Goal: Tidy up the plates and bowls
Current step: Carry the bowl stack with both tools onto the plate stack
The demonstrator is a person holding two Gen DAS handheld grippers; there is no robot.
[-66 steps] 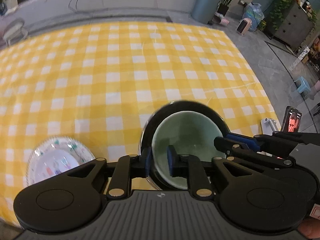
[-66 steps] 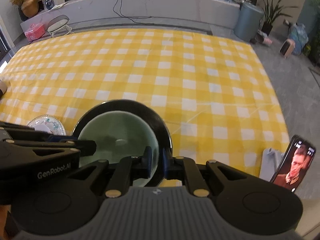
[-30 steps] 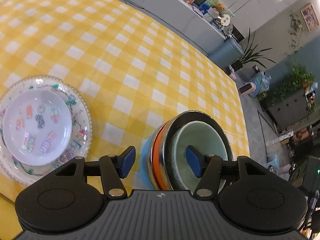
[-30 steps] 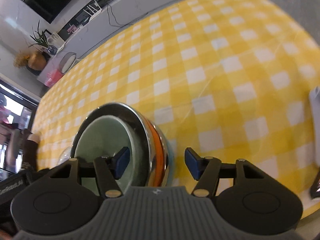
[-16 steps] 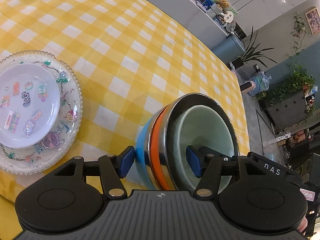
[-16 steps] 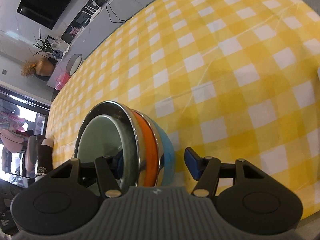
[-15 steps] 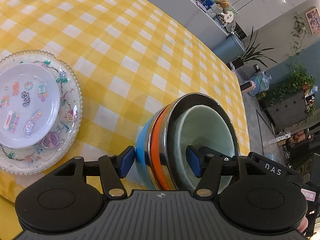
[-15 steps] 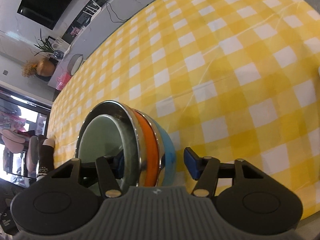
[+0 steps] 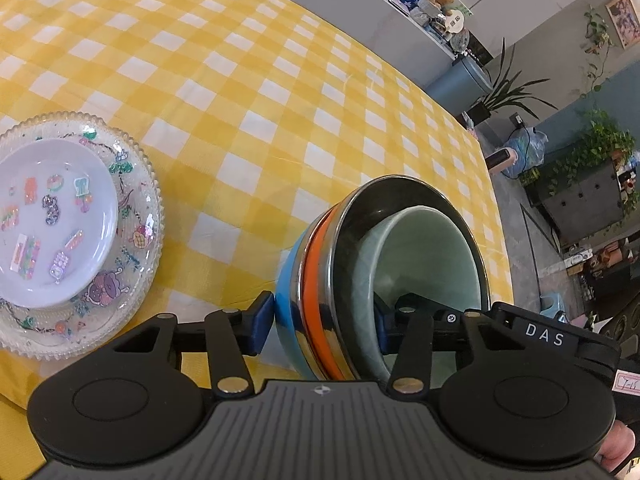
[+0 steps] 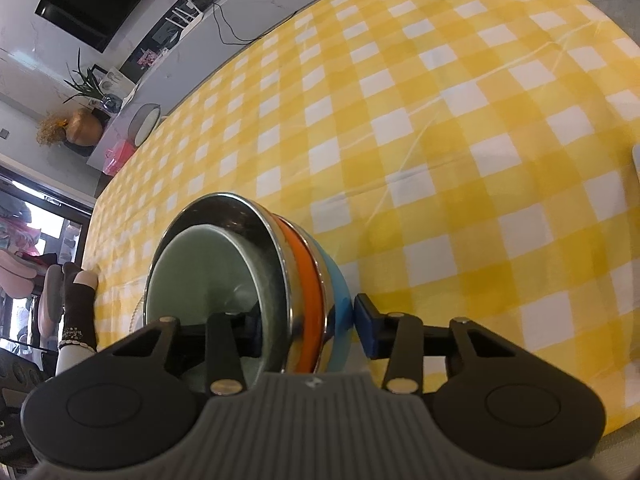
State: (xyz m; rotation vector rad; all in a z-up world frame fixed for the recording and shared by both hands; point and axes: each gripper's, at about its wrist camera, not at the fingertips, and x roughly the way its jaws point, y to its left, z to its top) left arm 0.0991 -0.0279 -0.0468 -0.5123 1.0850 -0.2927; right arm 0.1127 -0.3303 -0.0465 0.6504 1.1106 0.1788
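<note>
A nested stack of bowls (image 9: 320, 280) sits near the close edge of the surface (image 9: 248, 92), which is covered in a yellow-and-white checked cloth. The outermost is a smooth sky-blue bowl (image 9: 287, 288); inside it shows an orange band (image 9: 316, 280), then a shiny steel bowl (image 9: 400, 188) with a polished, reflective rim, and innermost a pale green glazed bowl (image 9: 424, 256) with a matte, rounded interior.

The left tool (image 9: 320, 322) has its jaws spread around the stack's left wall, one blue pad against the blue outside and the other inside the green bowl; whether they press tight cannot be told. The right tool (image 10: 306, 328) straddles the opposite wall the same way, its outer pad just beside the blue side and the inner finger within the green bowl, and its grip likewise cannot be told.

To the left of the bowls lies a clear glass plate (image 9: 136, 280) with a beaded, scalloped rim and cartoon prints, carrying a smaller white plate (image 9: 56, 220) dotted with colourful stickers.
</note>
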